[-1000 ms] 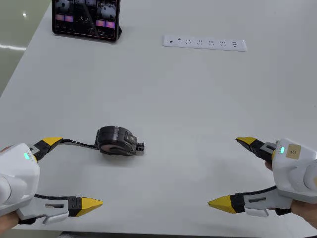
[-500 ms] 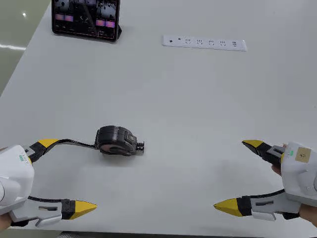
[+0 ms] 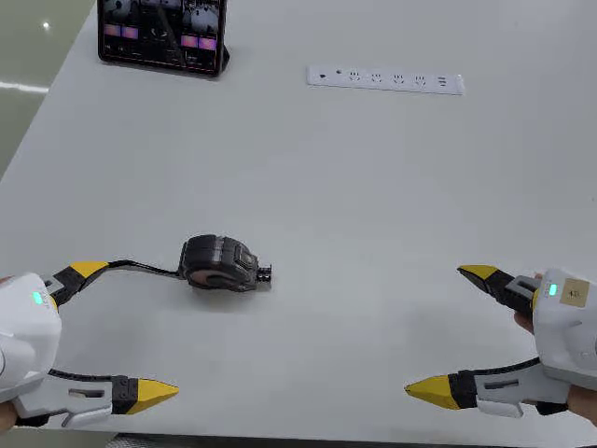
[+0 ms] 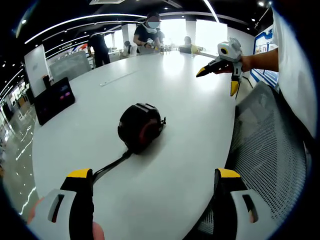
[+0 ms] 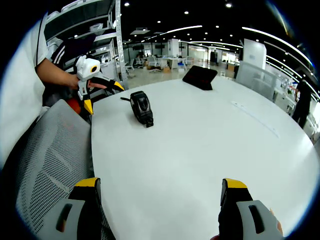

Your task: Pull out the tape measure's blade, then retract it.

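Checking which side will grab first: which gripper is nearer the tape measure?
Left. The left gripper sits open just left of the tape measure, near the end of its strap; the right gripper is open far off to its right.

three cameras, one white table (image 3: 373, 187)
head view looks down from the near edge; the gripper views skim low from either side, facing each other, all sharing the tape measure (image 3: 220, 264).

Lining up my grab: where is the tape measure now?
In the head view the tape measure lies on the table, left of centre, near the left tool.
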A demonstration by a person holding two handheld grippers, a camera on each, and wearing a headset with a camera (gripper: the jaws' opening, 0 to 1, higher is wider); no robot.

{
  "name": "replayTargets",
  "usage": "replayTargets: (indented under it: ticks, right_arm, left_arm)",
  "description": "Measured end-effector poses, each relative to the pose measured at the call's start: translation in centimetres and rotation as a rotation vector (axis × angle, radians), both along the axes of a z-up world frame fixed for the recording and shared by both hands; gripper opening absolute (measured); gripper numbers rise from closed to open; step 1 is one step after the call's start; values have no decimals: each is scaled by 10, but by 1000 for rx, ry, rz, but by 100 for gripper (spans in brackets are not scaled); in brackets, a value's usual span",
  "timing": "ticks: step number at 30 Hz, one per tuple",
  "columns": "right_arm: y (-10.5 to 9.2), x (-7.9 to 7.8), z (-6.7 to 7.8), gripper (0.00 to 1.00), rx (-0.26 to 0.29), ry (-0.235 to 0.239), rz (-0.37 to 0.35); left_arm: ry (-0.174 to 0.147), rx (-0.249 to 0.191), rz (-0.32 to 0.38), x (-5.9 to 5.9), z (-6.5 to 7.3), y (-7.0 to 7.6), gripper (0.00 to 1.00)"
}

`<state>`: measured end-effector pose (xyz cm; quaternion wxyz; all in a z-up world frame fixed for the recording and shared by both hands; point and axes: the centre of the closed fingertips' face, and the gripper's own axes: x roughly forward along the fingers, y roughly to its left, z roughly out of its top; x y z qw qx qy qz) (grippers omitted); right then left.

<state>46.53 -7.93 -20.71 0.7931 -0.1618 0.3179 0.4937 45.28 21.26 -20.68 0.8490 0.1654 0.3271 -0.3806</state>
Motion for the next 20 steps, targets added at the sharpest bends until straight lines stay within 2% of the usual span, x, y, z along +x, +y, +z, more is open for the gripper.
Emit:
replayTargets:
  ticks: [3,4,6,7,8,10,11,20]
  right_arm:
    - [-1,-2,-2,99,-3,6,0]
    - [-1,-2,-2,99,-4,7,0]
    - [-1,-2,-3,99,-3,9,-2]
    - [-1,-2,-3,99,-4,9,-2]
    - [-1,-3,-2,99,-3,10,-3]
    - [-1,-3,-3,99,-2,11,-3]
    - [-1,-3,-3,99,-2,12,-3]
    - [-1,-5,-4,99,-4,17,-4]
  left_arm:
    - [-1,8,3,1,-1,2,99]
    - [13,5,8,0,-2,3,99]
    - [0,3,14,2,-1,4,99]
    - [14,-2,12,0,-1,2,99]
    - [2,0,21,2,0,3,99]
    - [27,-12,16,0,-2,2,99]
    - [8,-4,20,2,-1,3,99]
    - [9,-7,9,1,-1,0,99]
